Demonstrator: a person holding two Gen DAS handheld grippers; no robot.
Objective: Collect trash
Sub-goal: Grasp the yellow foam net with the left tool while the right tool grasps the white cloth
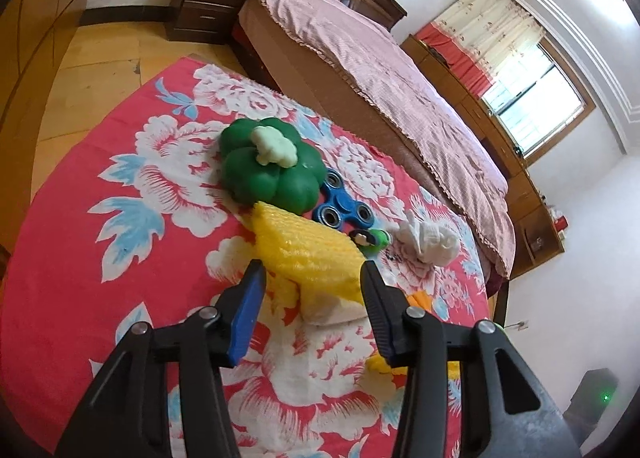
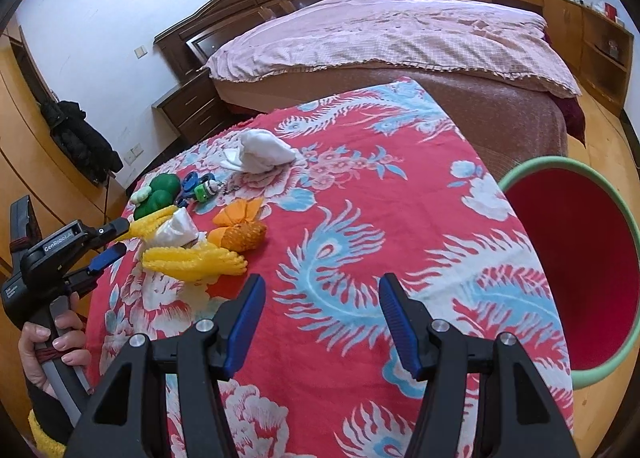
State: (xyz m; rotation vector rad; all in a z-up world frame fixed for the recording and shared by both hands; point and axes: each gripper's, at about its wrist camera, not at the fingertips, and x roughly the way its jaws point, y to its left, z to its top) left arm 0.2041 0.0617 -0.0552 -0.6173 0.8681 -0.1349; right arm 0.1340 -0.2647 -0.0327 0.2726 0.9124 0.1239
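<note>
A yellow foam net sleeve with white paper in it lies on the red flowered cloth. My left gripper is open, its fingers either side of the sleeve's near end. In the right wrist view the left gripper stands at the sleeve. A second yellow sleeve, an orange net wad and crumpled white tissue lie on the cloth. My right gripper is open and empty above bare cloth. A red bin with a green rim stands at the right.
A green toy pumpkin, a blue fidget spinner and a small green toy lie behind the sleeve. White tissue lies to their right. A bed and a nightstand stand beyond the table.
</note>
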